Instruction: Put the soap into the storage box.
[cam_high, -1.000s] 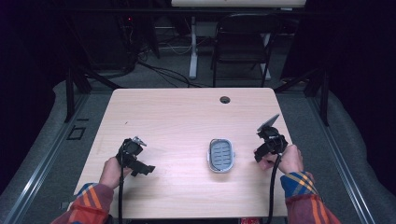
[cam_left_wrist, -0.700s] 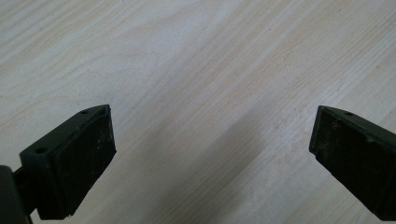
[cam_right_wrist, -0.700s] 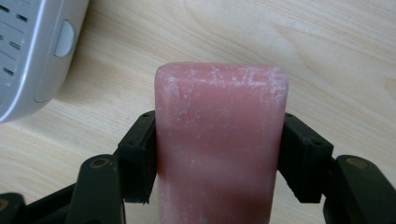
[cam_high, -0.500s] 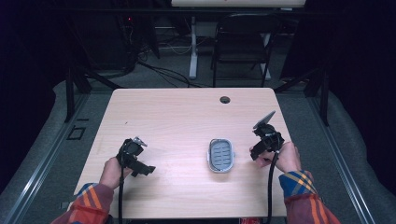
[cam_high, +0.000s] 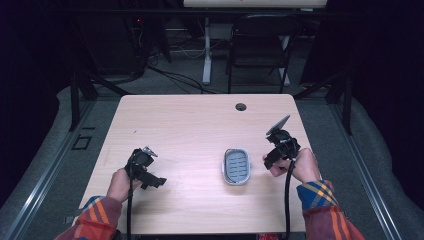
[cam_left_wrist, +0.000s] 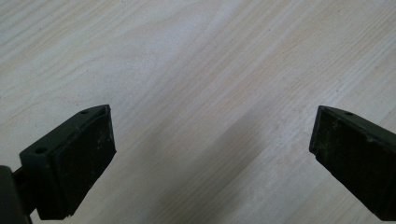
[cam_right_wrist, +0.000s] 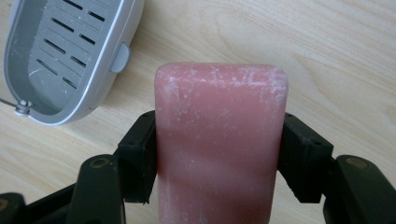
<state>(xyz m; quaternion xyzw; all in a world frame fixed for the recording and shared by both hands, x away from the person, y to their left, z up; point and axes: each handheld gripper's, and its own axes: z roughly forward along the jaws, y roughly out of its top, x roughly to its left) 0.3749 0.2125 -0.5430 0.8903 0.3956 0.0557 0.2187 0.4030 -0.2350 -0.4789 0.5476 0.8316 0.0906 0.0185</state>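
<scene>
pink soap bar (cam_right_wrist: 220, 140), rectangular with rounded corners and a whitish powdery film, is sitting clamped by its long sides between the right gripper (cam_right_wrist: 219, 158) jaws, its far end sticking out past them above the wood. grey oval soap dish (cam_high: 236, 166) with a slotted floor and raised rim is lying flat and empty on the table, just left of that gripper in the high view. bar and dish are sitting near each other, not touching.

bare tabletop (cam_high: 190, 130) btwn tools, soap dish (cam_high: 236, 166) just left of right tool (cam_high: 272, 156)
</scene>
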